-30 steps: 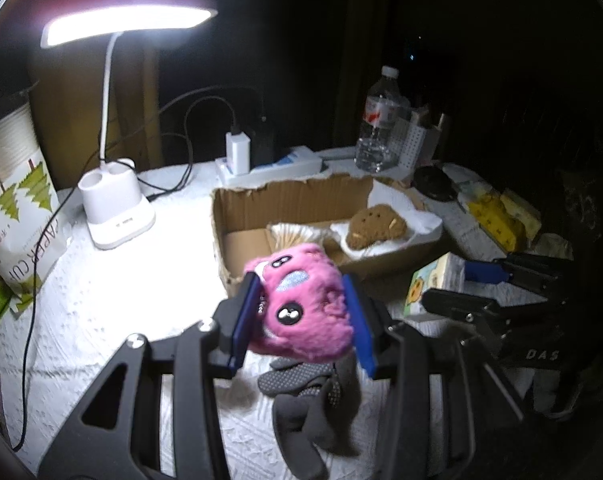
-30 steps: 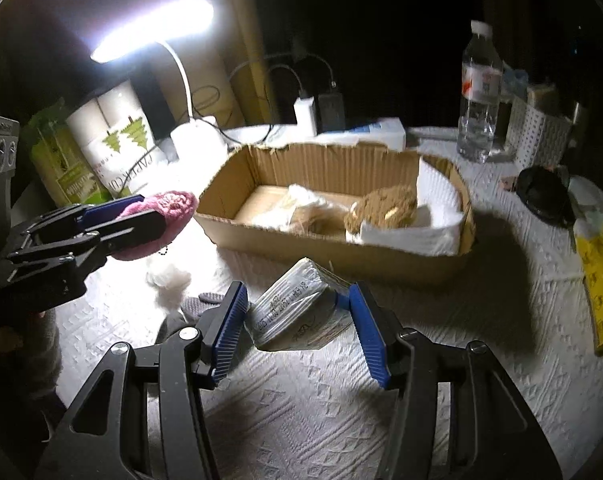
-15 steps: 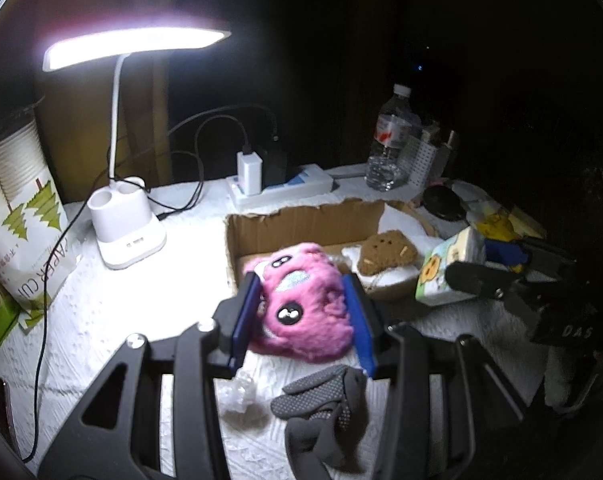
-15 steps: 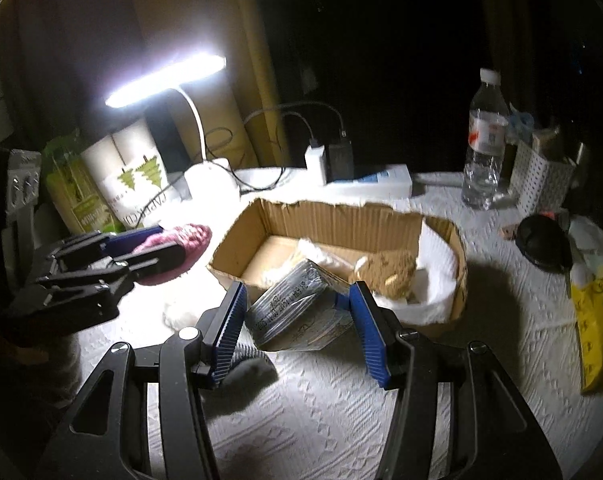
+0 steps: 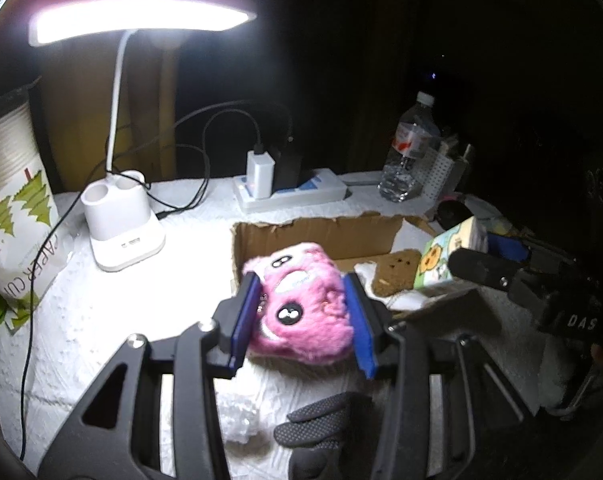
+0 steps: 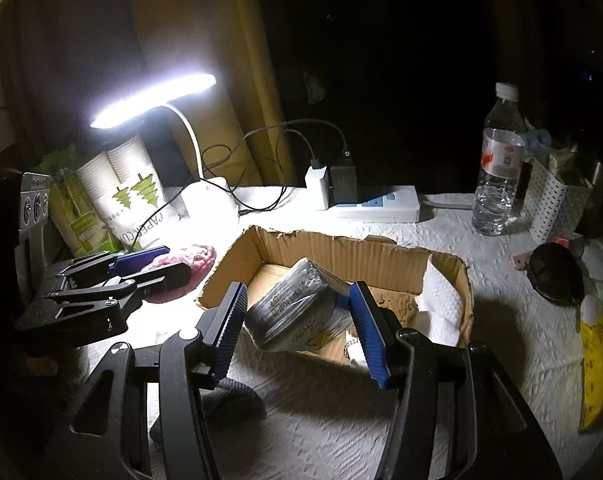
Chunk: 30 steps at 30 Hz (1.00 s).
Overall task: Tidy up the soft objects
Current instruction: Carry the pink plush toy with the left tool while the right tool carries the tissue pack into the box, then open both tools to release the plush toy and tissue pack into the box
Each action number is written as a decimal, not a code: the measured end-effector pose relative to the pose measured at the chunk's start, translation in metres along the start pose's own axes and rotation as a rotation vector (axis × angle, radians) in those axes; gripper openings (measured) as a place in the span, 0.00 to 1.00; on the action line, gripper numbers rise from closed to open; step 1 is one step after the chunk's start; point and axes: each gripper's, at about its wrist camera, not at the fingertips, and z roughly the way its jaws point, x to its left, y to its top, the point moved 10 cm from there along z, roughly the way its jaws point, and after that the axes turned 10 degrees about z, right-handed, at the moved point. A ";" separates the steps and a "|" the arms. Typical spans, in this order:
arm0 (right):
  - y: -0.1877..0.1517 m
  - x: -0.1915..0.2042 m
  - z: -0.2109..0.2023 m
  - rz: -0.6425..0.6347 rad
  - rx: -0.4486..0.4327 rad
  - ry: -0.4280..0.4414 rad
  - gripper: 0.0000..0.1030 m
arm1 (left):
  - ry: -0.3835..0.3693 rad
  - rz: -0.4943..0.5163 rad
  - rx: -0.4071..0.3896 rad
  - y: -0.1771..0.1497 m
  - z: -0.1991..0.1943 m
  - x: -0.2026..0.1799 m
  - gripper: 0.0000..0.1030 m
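Note:
My left gripper (image 5: 301,312) is shut on a fluffy pink plush toy (image 5: 305,304) with googly eyes, held above the near left corner of the open cardboard box (image 5: 313,232). My right gripper (image 6: 299,316) is shut on a plastic-wrapped tissue pack (image 6: 297,308), hanging over the box (image 6: 341,248) front. In the left wrist view the same pack (image 5: 449,256) shows a cartoon print. A brown plush (image 5: 395,274) lies on white paper inside the box. A grey dotted glove (image 5: 321,424) lies on the white cloth below the left gripper.
A lit white desk lamp (image 5: 121,208) stands at the left, beside a sleeve of paper cups (image 5: 13,208). A power strip (image 5: 293,192) with chargers and cables sits behind the box. A water bottle (image 6: 501,160), a white perforated basket (image 6: 553,200) and a yellow bag (image 6: 599,360) are at the right.
Both grippers have pulled back and upward from the table with their loads. The tissue pack now hangs over the box front. The pink plush sits higher above the glove.

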 end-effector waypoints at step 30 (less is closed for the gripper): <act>-0.025 -0.031 0.083 0.070 0.153 0.006 0.61 | 0.004 -0.005 0.132 -0.017 0.066 0.002 0.63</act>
